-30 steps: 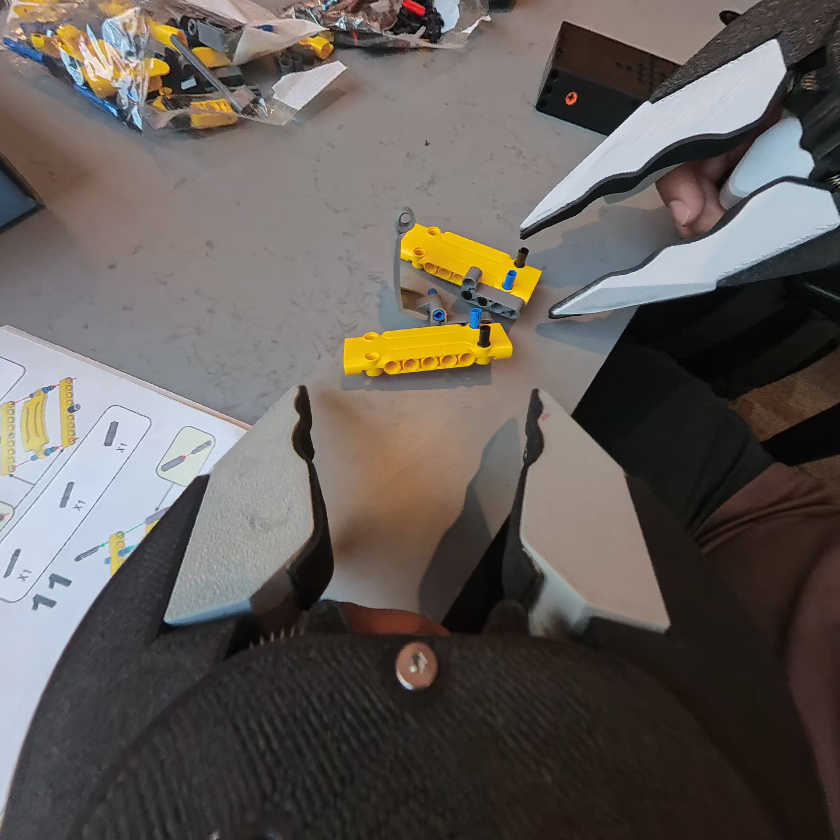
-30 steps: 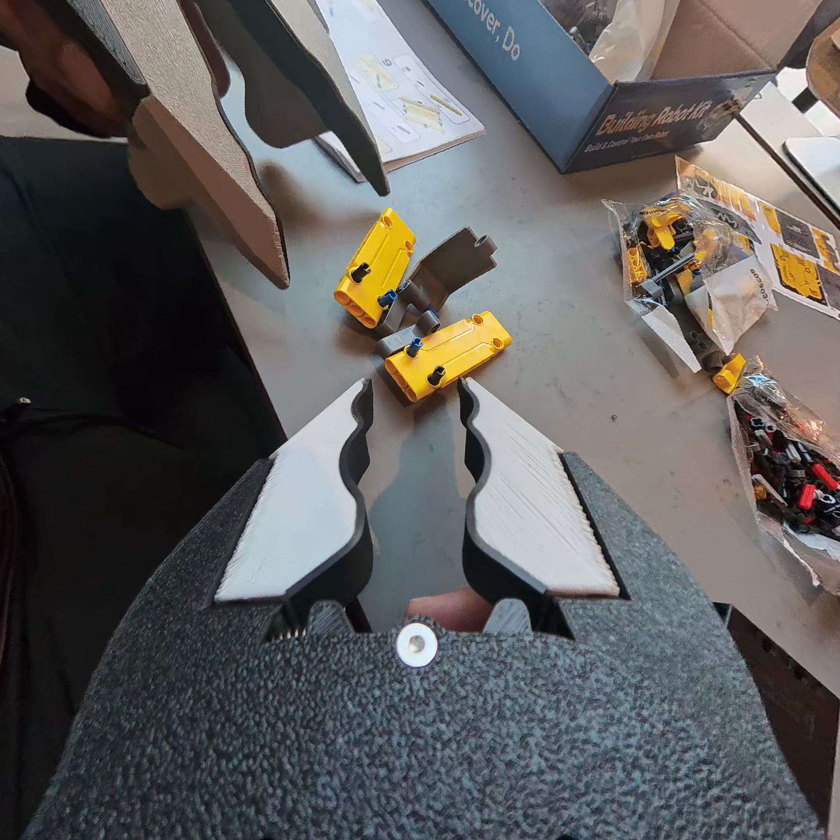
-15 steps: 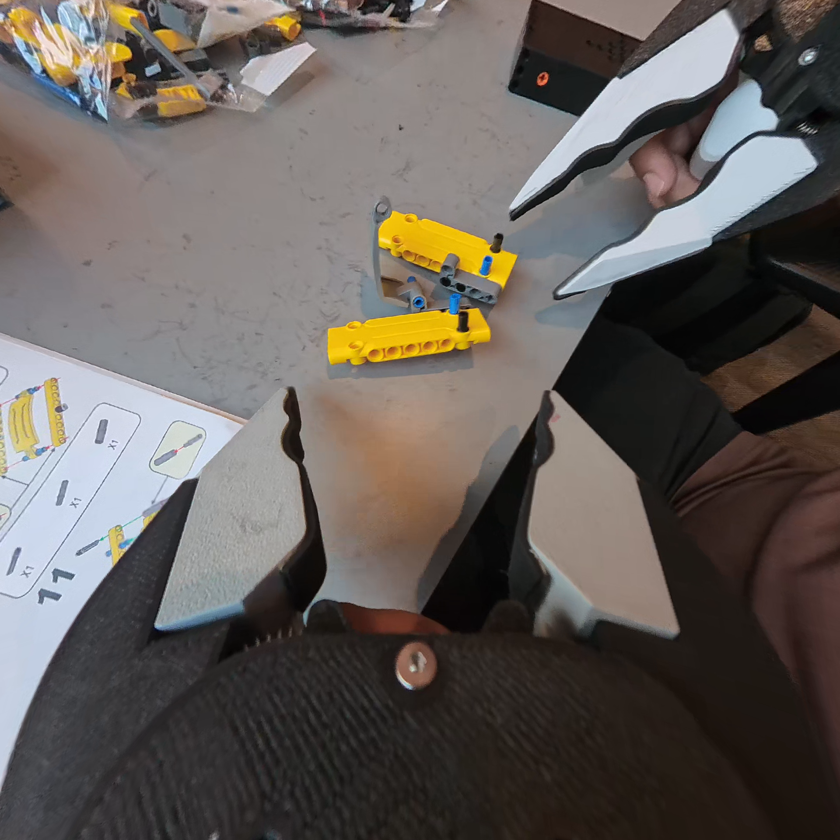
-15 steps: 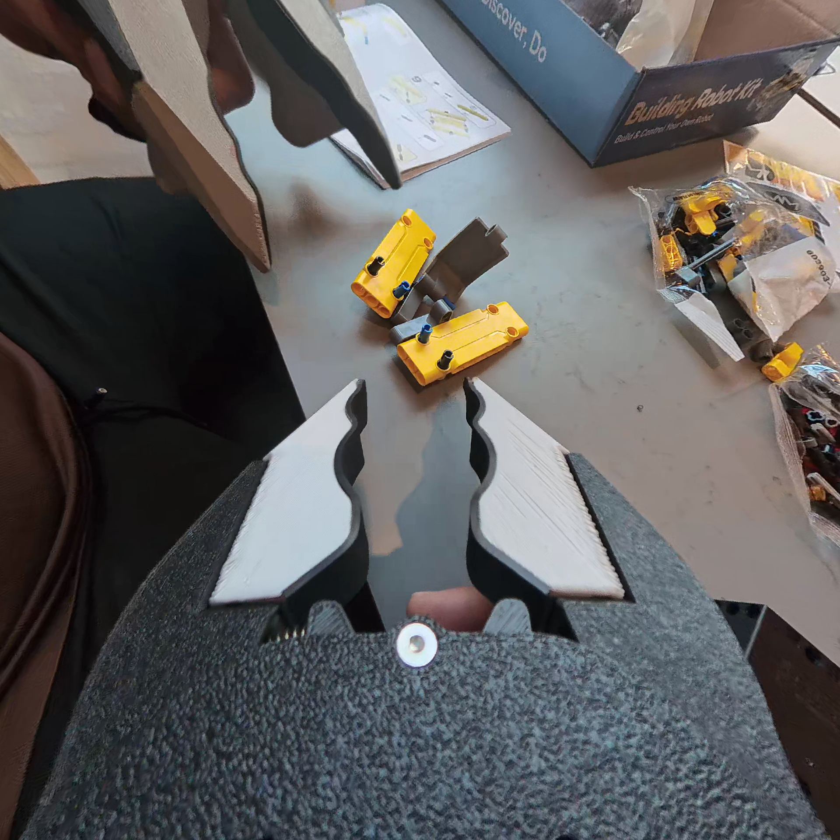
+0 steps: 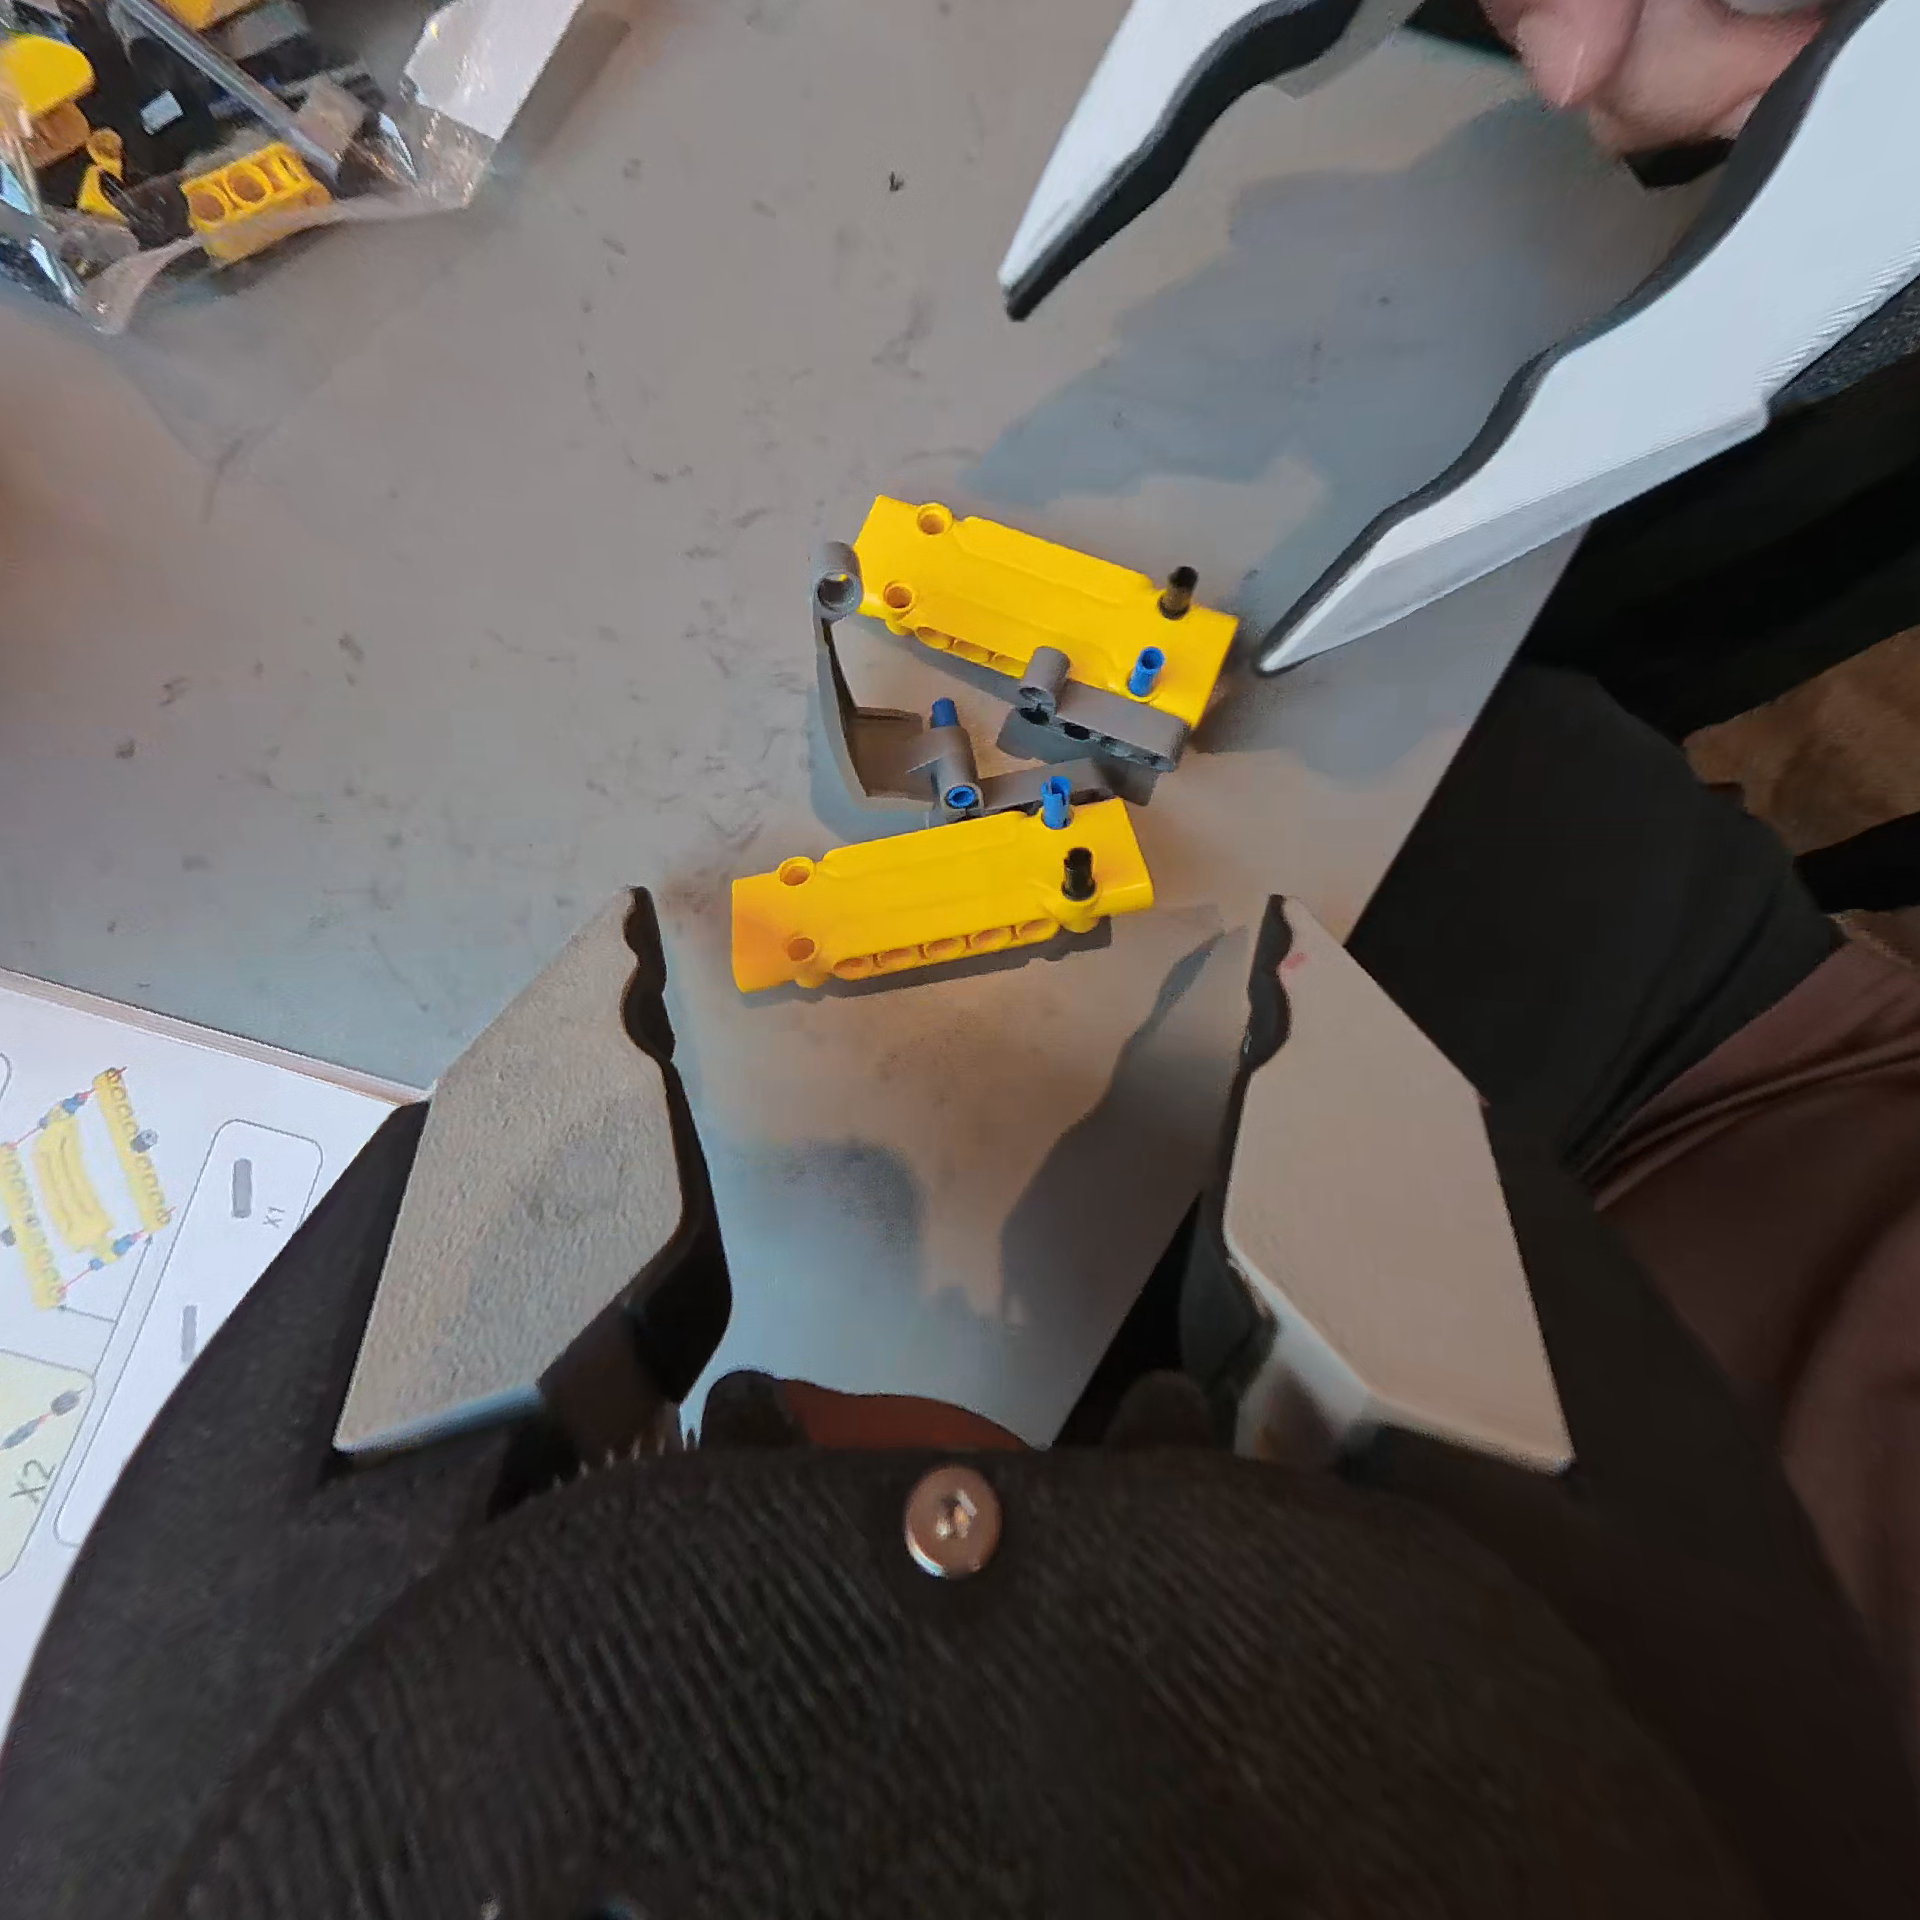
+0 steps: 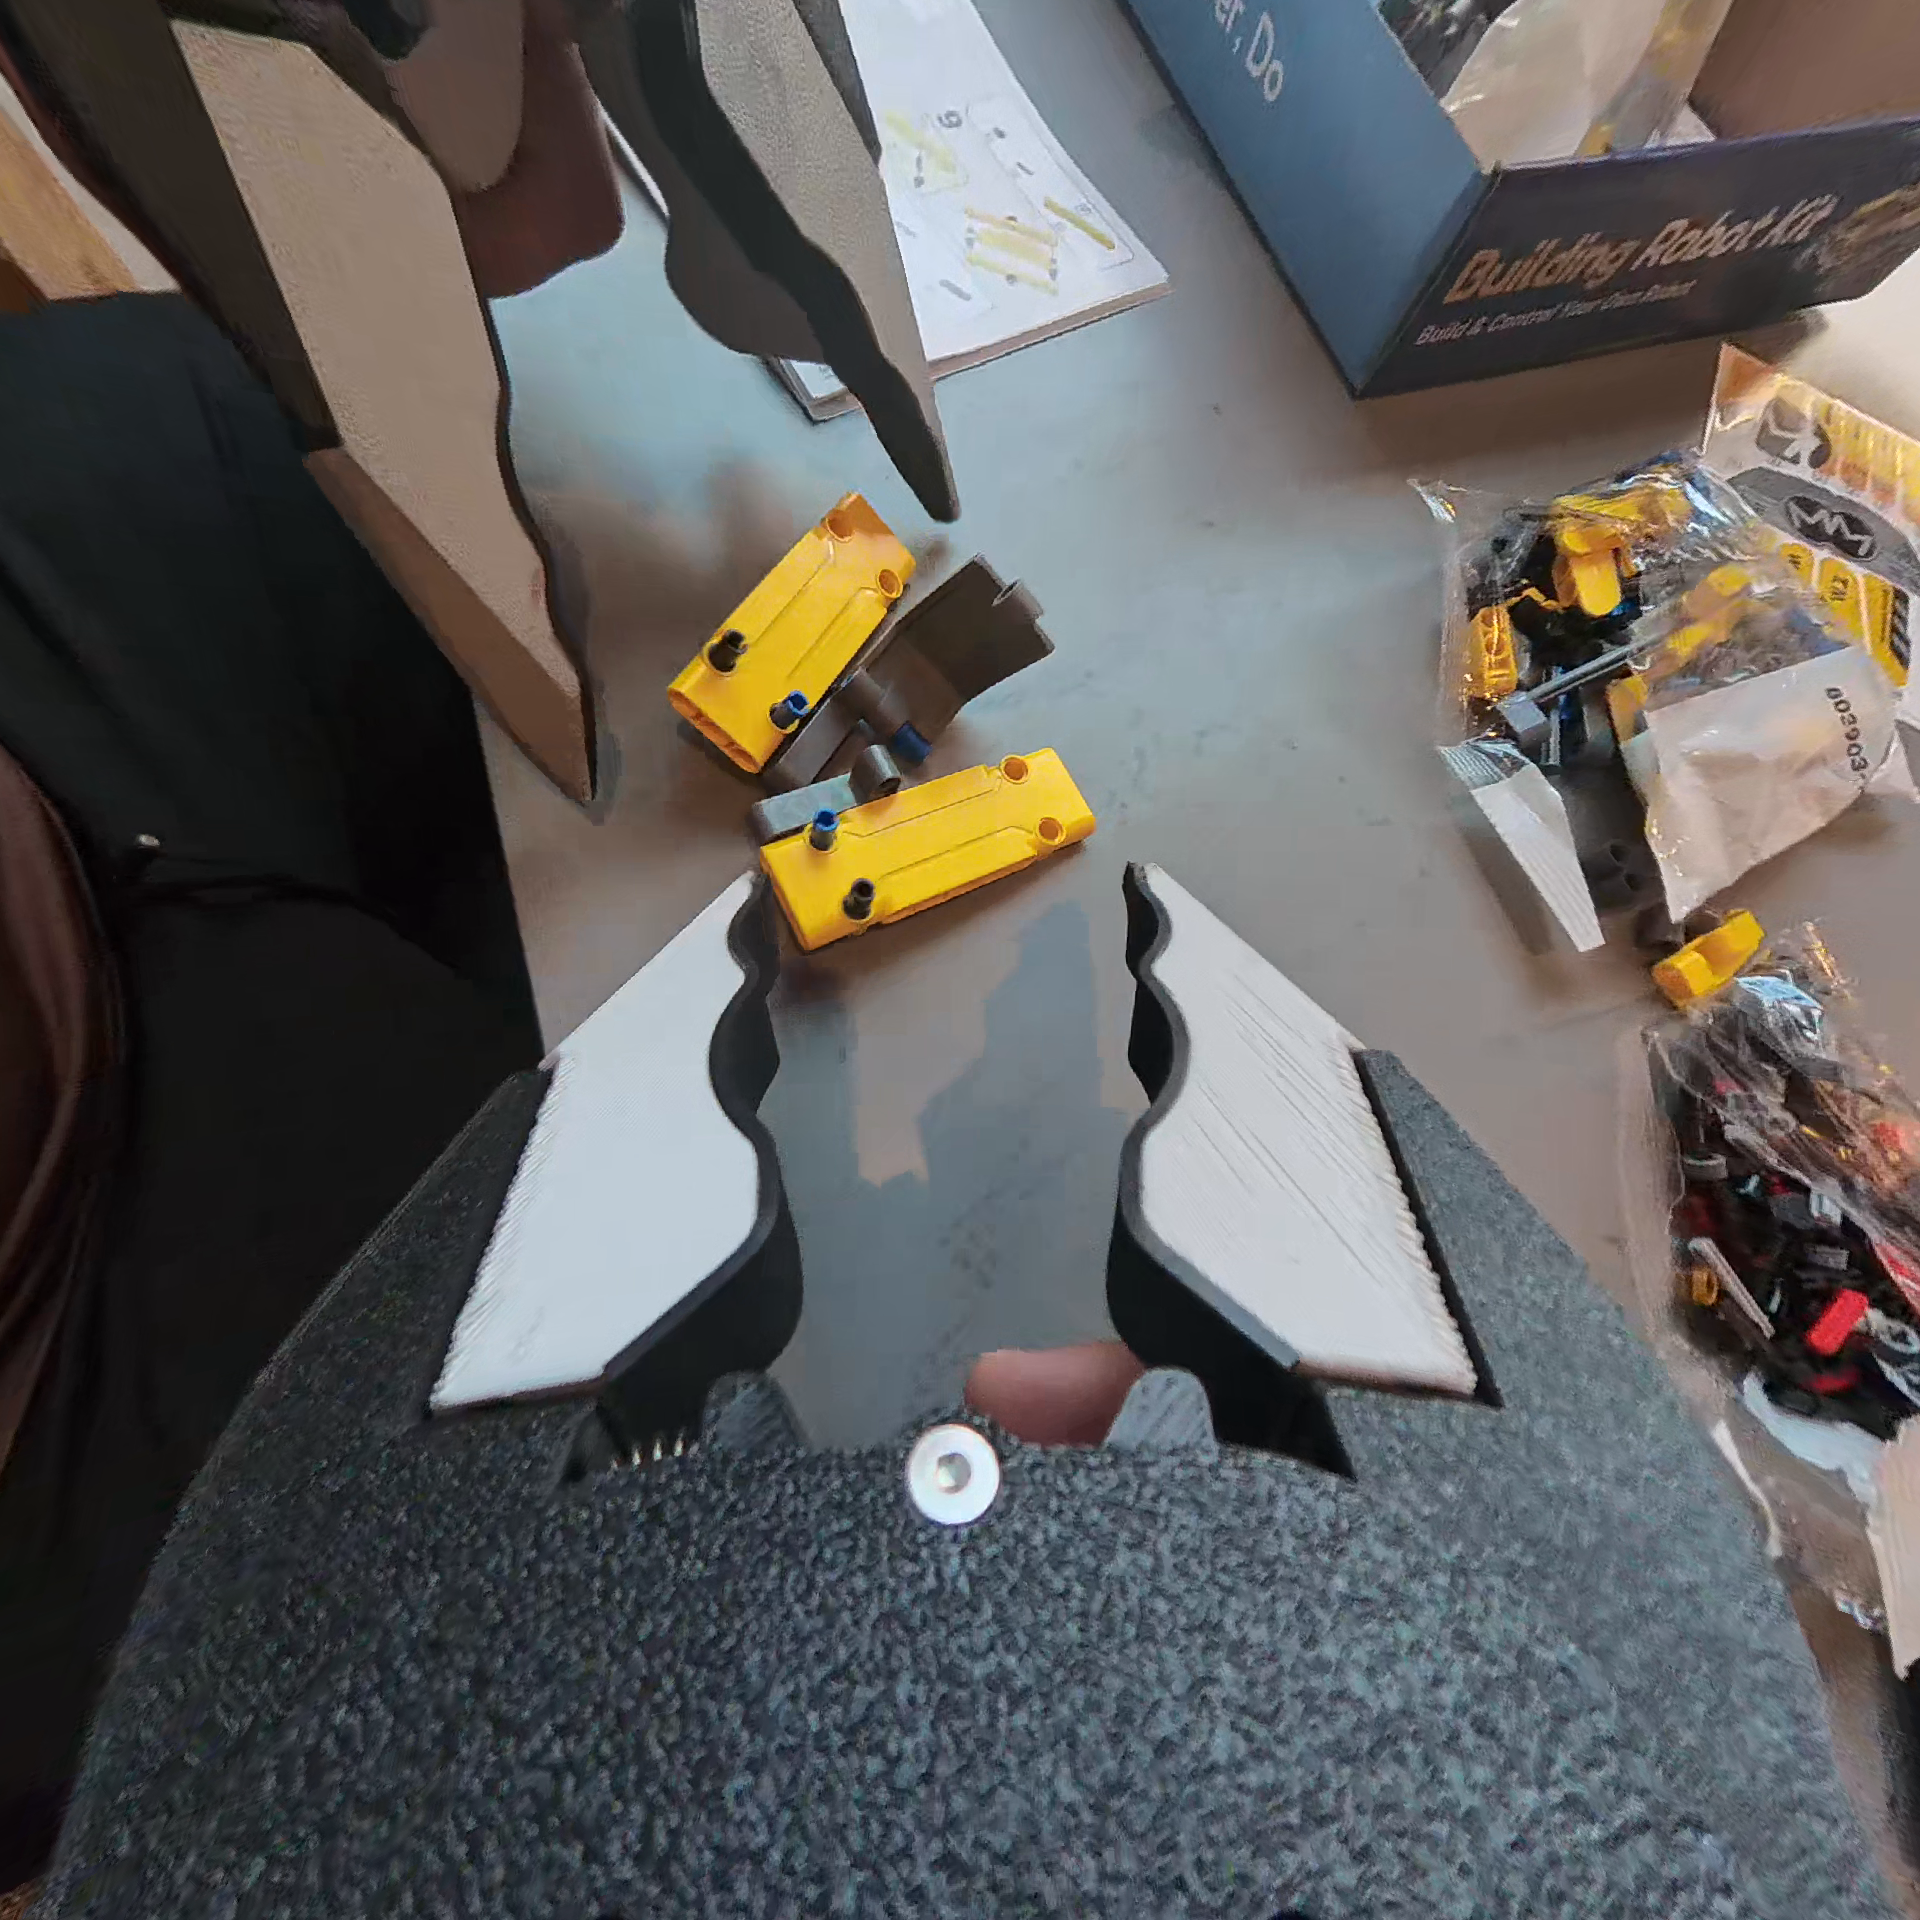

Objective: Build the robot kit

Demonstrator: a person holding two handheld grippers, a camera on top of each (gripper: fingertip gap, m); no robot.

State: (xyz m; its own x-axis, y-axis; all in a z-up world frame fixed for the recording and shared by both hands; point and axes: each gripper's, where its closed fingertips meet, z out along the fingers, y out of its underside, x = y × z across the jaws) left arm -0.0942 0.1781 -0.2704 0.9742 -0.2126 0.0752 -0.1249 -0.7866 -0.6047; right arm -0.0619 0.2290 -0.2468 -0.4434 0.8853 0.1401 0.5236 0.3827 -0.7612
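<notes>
Printed blue box (image 6: 1558, 239), numbered booklet (image 5: 125, 1226) on tabletop (image 5: 468, 623) — both tools closer now to yellow brick piece (image 5: 940, 909): left tool (image 5: 951, 920) wide open, empty; right tool (image 6: 940, 883) opened wider, empty.

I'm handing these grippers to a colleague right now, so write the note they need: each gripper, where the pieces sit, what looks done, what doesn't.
Left gripper: open, empty, just short of the near yellow panel.
Right gripper: open, empty, one fingertip by the corner of the other yellow panel.
Both panels lie flat on the grey table, each with a black and a blue pin, grey linking pieces between them.
Instruction booklet lies open; parts bags lie beyond.
Done: pins seated. Whether the panels are fully joined is unclear.
</notes>
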